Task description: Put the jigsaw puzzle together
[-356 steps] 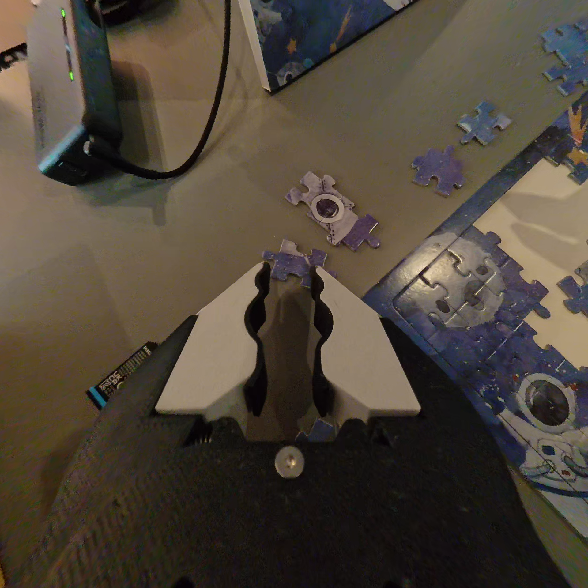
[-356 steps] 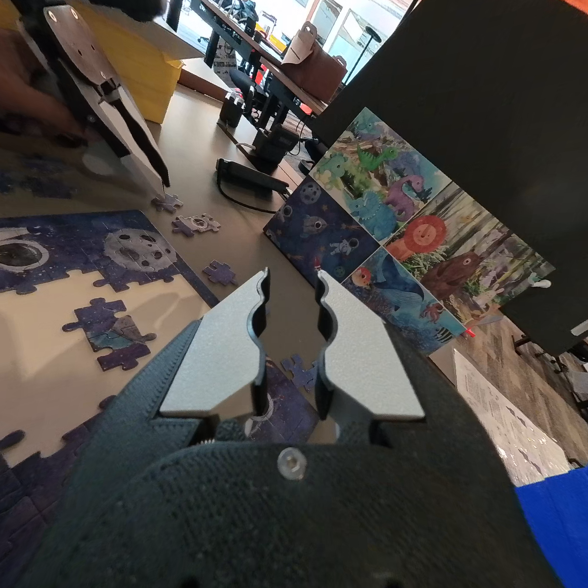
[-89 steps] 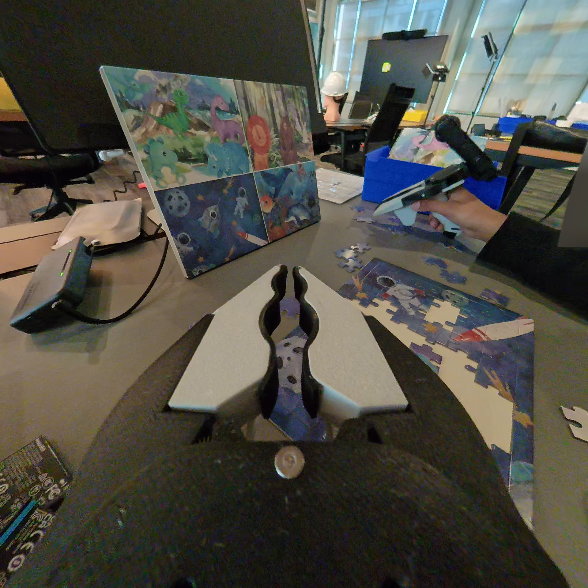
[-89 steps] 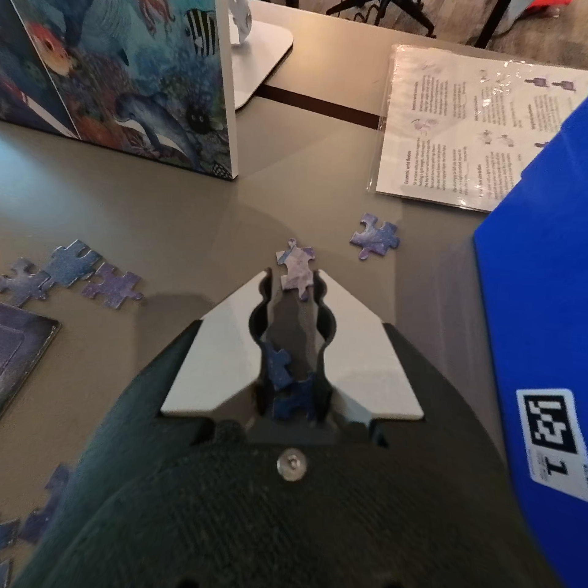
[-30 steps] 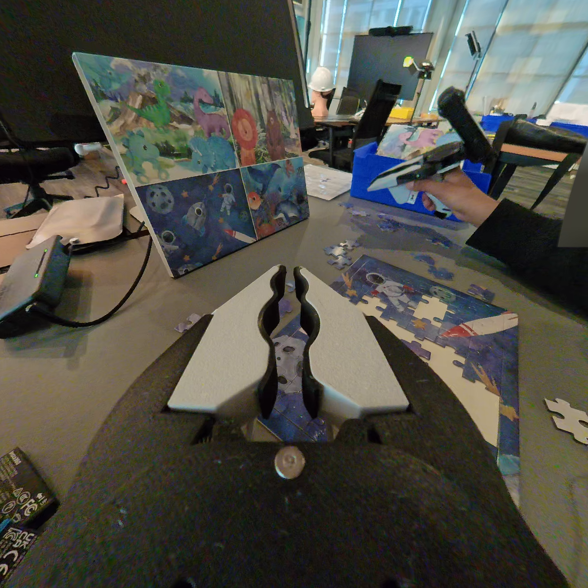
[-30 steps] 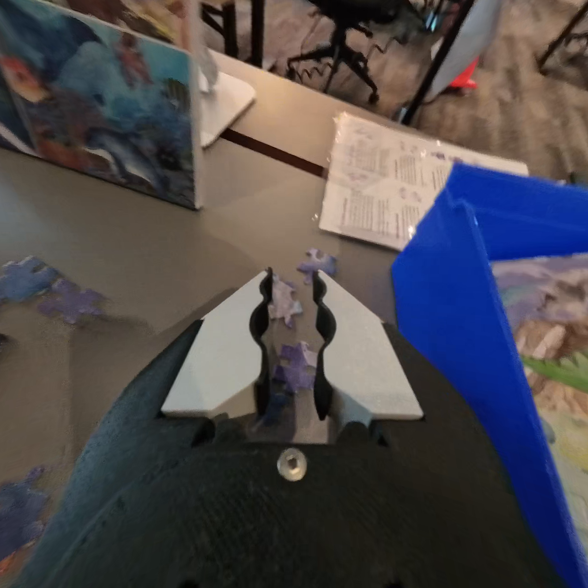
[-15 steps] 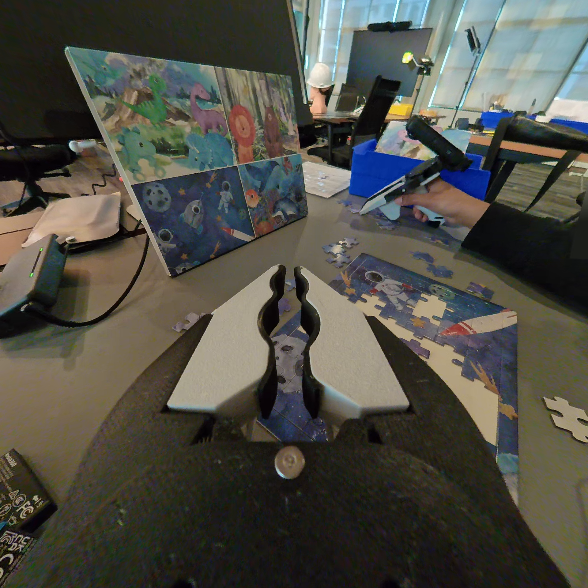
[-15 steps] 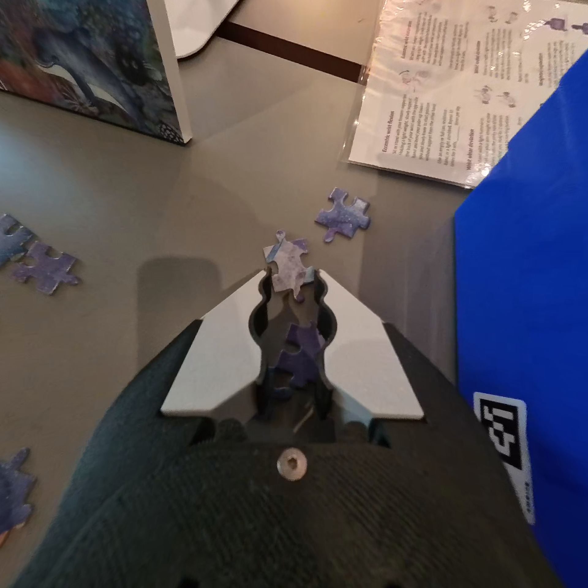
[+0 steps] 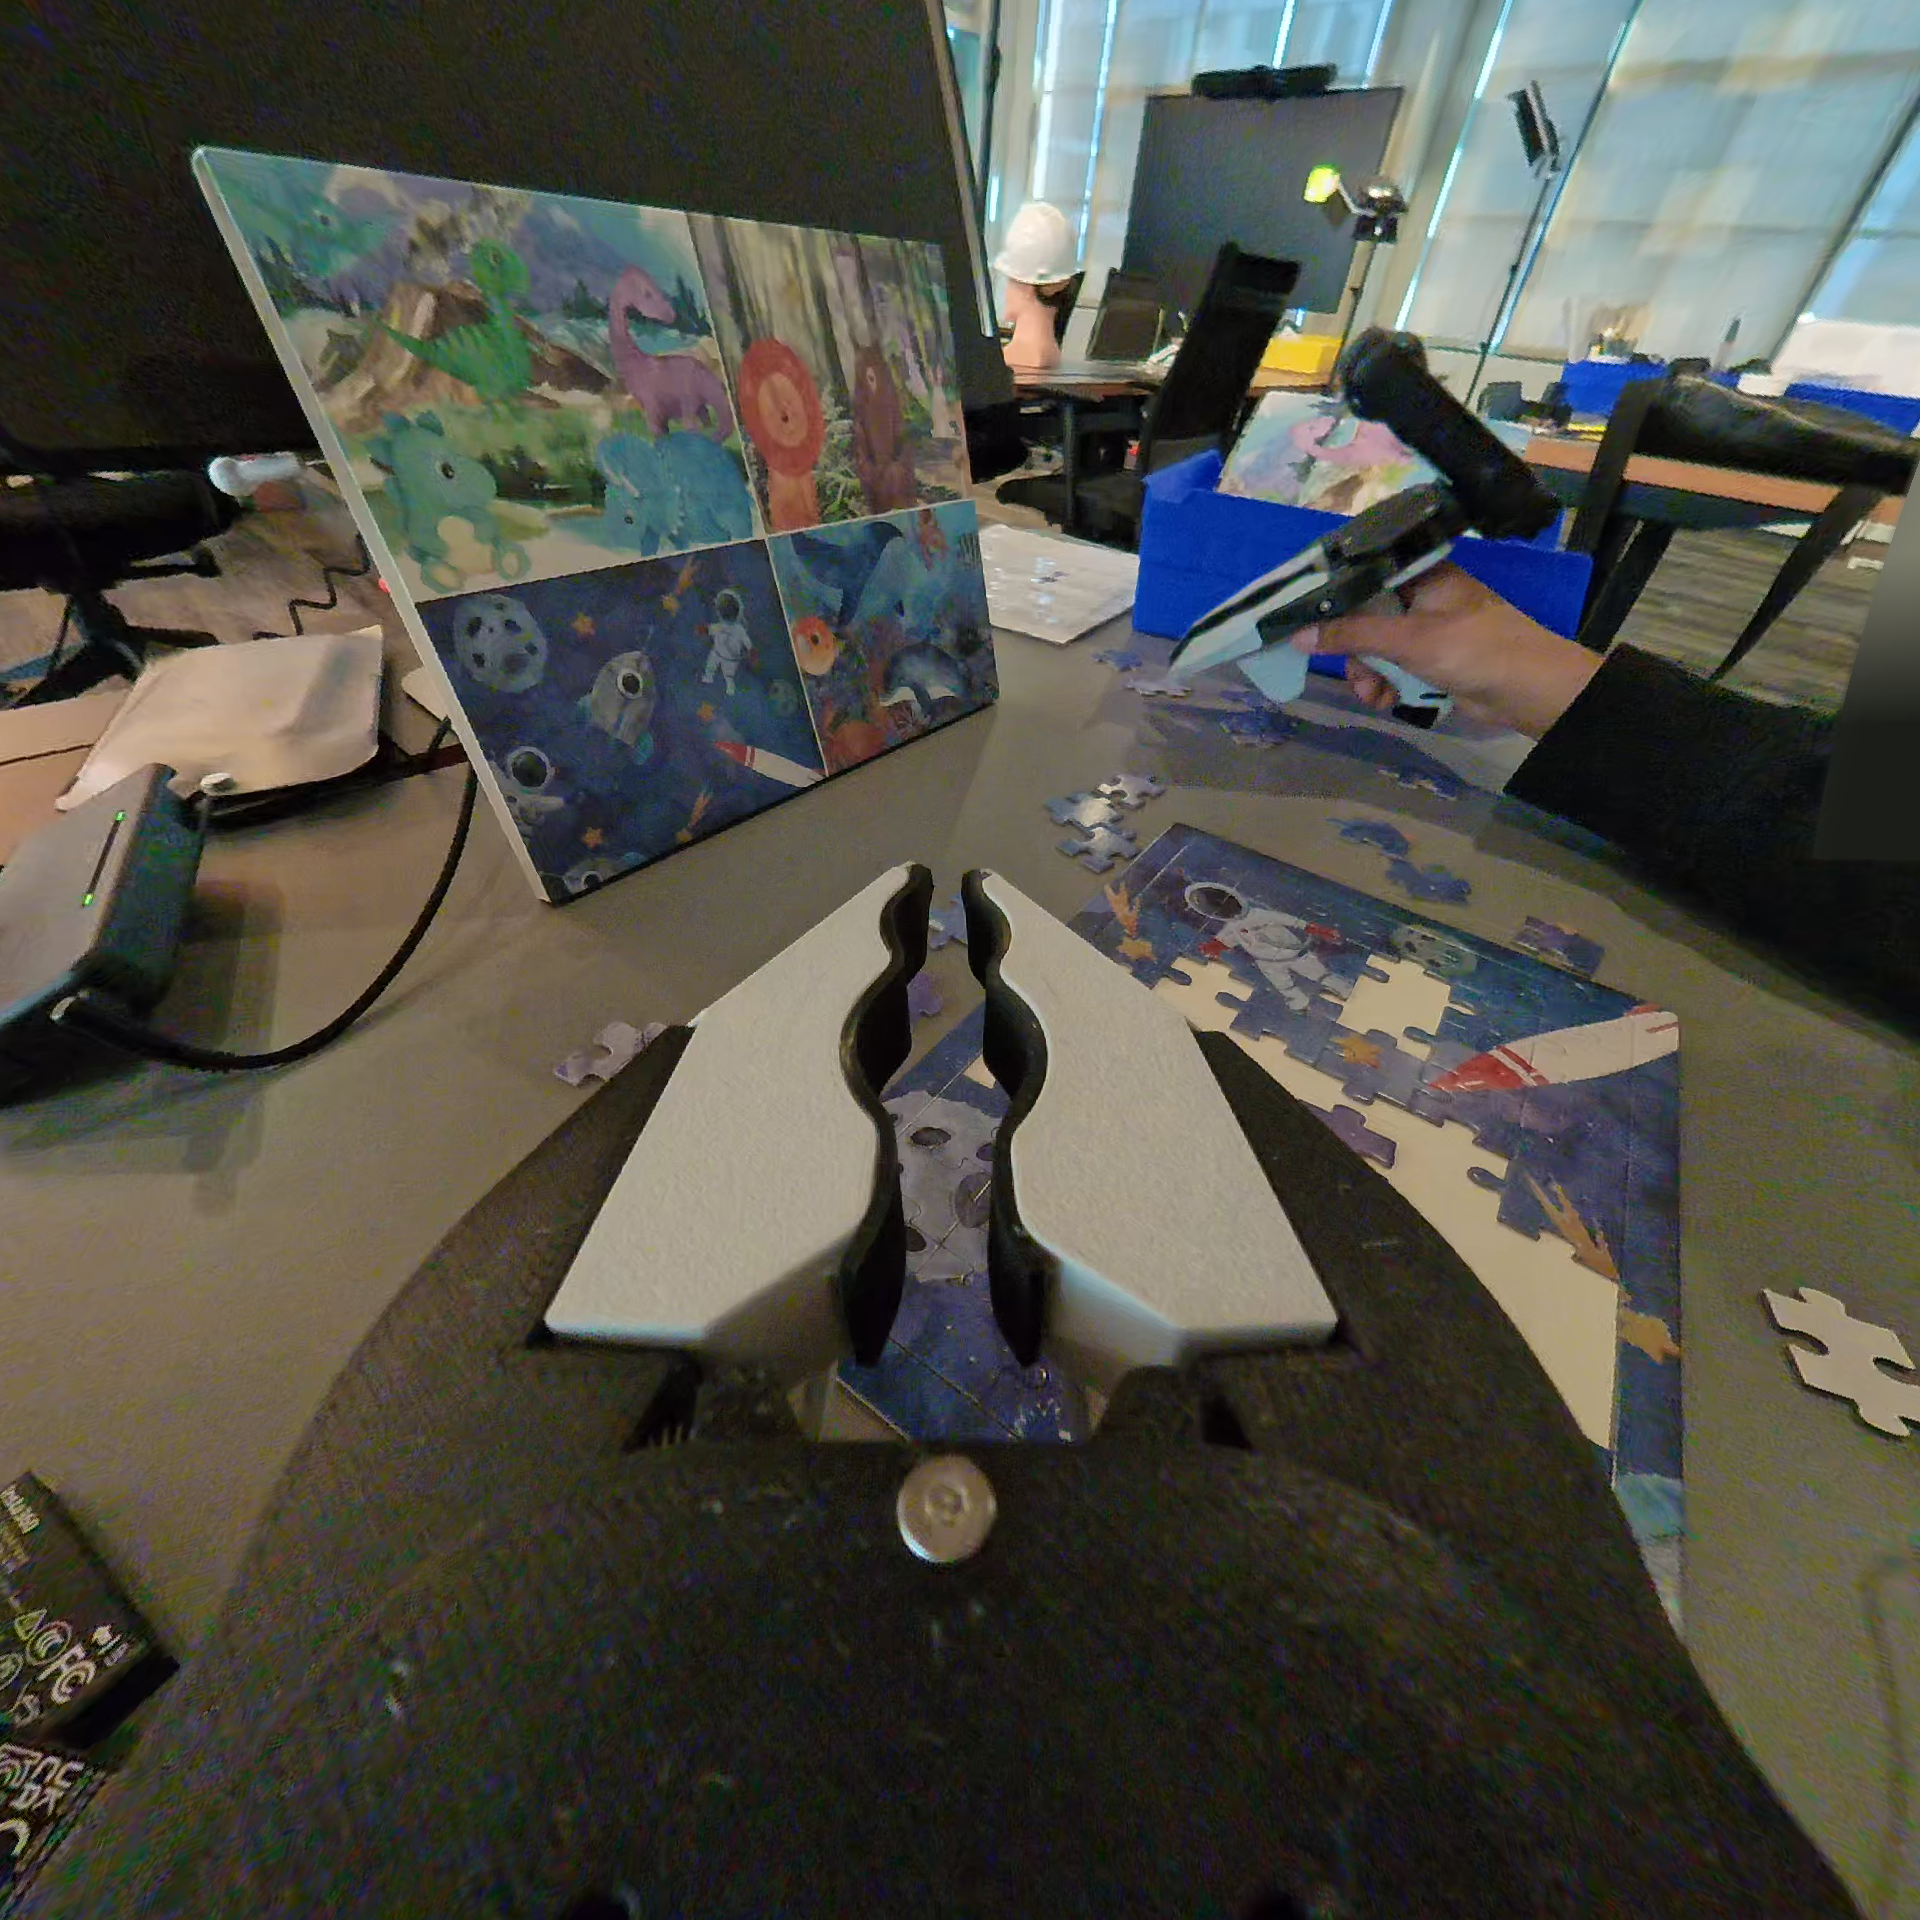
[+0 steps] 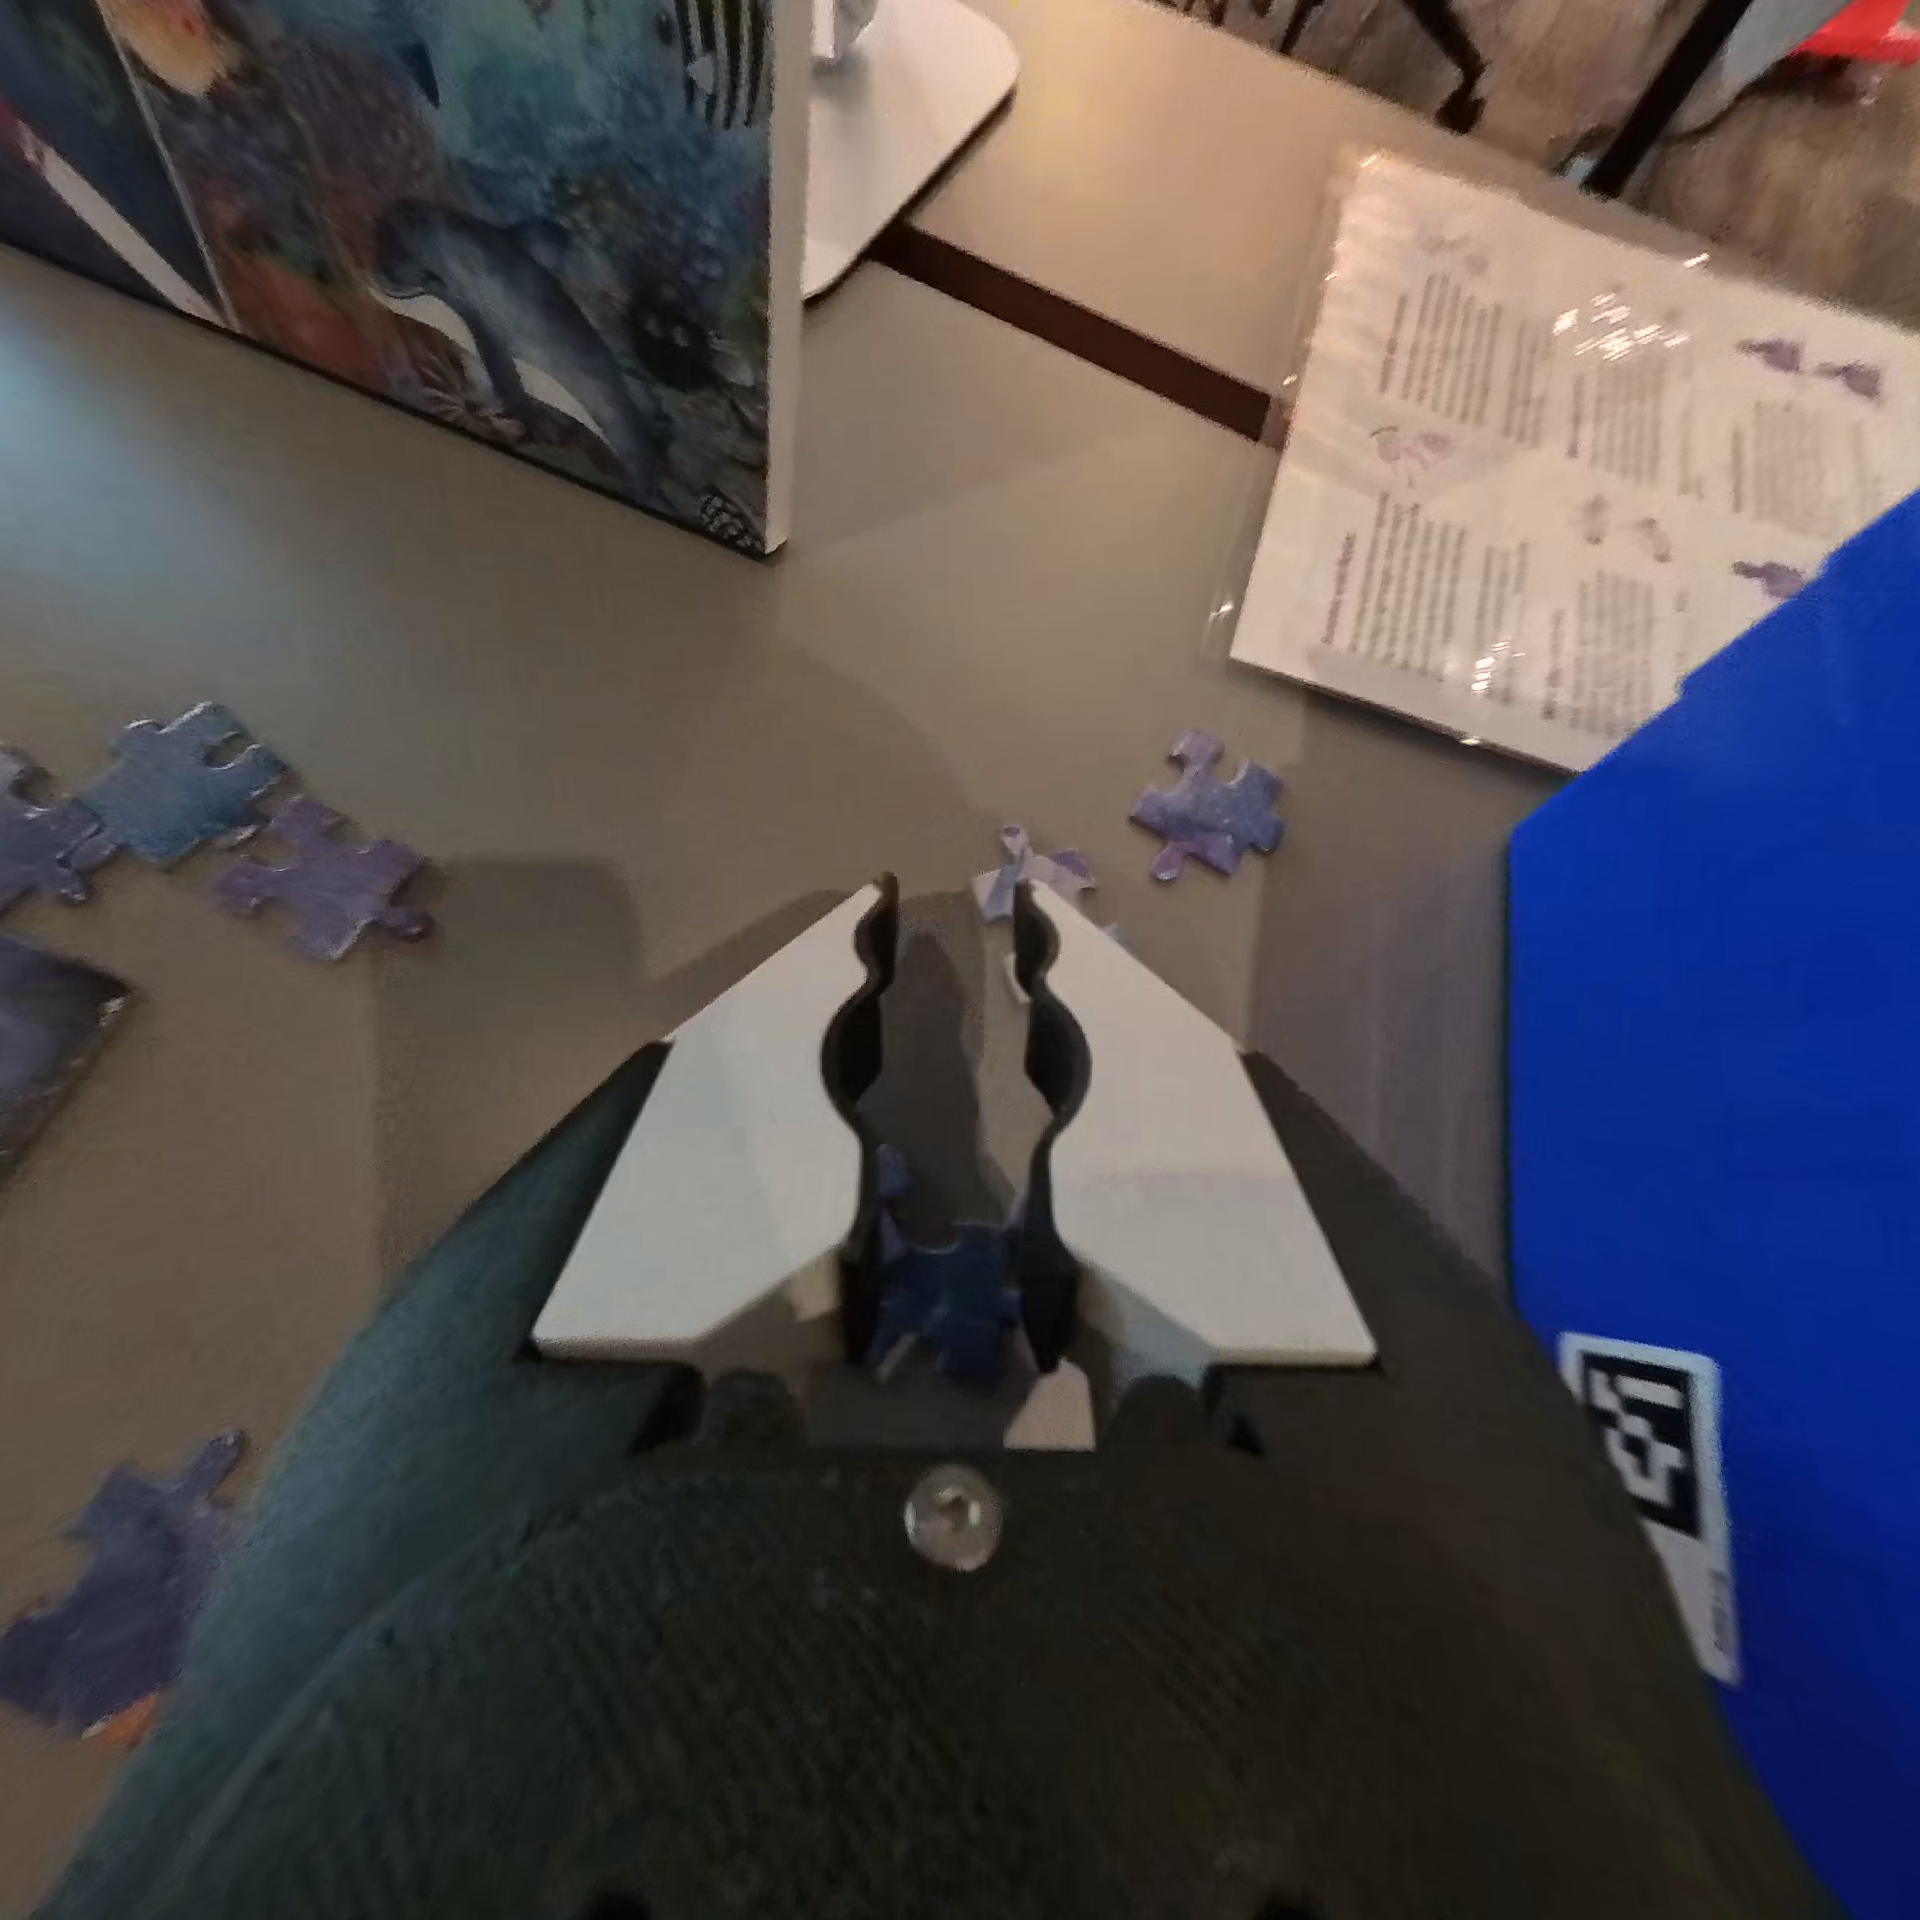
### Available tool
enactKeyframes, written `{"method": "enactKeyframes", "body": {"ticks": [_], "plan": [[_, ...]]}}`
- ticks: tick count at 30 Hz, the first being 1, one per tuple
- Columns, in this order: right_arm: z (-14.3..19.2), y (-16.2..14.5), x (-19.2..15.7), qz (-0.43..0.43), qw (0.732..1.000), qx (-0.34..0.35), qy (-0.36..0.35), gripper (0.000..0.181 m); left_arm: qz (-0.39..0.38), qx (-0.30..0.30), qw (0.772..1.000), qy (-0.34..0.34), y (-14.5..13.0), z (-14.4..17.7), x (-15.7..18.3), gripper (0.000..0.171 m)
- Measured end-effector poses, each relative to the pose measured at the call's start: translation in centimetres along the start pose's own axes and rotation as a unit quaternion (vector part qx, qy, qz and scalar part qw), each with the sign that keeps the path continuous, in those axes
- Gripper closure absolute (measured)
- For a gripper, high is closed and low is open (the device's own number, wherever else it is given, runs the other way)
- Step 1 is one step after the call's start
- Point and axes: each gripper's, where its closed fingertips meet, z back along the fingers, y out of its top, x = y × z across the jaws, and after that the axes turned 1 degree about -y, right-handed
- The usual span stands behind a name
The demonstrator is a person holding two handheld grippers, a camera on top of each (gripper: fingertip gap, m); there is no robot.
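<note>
The right gripper point(image 10: 954, 899) blurs the table around it, and its own body hides whatever lies straight under it. A dark blue piece point(image 10: 951, 1299) shows only in part, deep in the gap behind the fingers. The fingers stand apart with nothing clamped. A pale lilac piece point(image 10: 1023, 868) lies at the tip of the right-hand finger, half covered by it; I cannot tell whether they touch. Just past that piece lies a purple piece point(image 10: 1210, 821), beside the blue bin point(image 10: 1714, 1039), which the frame cuts off.

The left gripper point(image 9: 948, 883) hangs above the near corner of the puzzle point(image 9: 1455, 1091), its fingers almost together and gripping nothing; its body hides that corner. Beyond the puzzle the picture board point(image 9: 623, 499) stands tilted.
</note>
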Motion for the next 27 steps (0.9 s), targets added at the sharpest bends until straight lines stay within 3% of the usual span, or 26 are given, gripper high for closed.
{"method": "enactKeyframes", "body": {"ticks": [3,5,8,13,18,22,27], "plan": [[0.0,-0.2,1.9,-0.01,0.999,0.01,-0.044,0.147,0.001,0.001,1.0,-0.001,0.0,0.0,0.0,0.168],[-0.4,-1.5,3.1,-0.041,0.997,-0.022,-0.06,0.132,0.001,0.0,1.0,-0.001,0.0,0.0,0.1,0.168],[-1.5,-1.9,2.3,-0.078,0.996,-0.038,-0.032,0.123,0.0,-0.003,1.0,-0.001,-0.1,-0.1,0.0,0.168],[-1.5,-1.8,1.9,-0.063,0.996,-0.049,-0.032,0.133,0.0,-0.003,1.0,0.001,-0.1,-0.1,0.0,0.168],[0.3,-3.0,4.8,-0.063,0.991,-0.062,-0.102,0.14,0.001,-0.001,1.0,-0.001,0.0,0.0,0.1,0.168],[0.2,-2.3,3.9,-0.075,0.993,-0.044,-0.076,0.138,0.001,-0.002,1.0,-0.003,-0.1,0.0,0.2,0.168],[0.2,-3.2,6.3,-0.058,0.986,-0.063,-0.145,0.148,0.002,-0.001,1.0,-0.004,-0.1,0.0,0.2,0.168]]}}
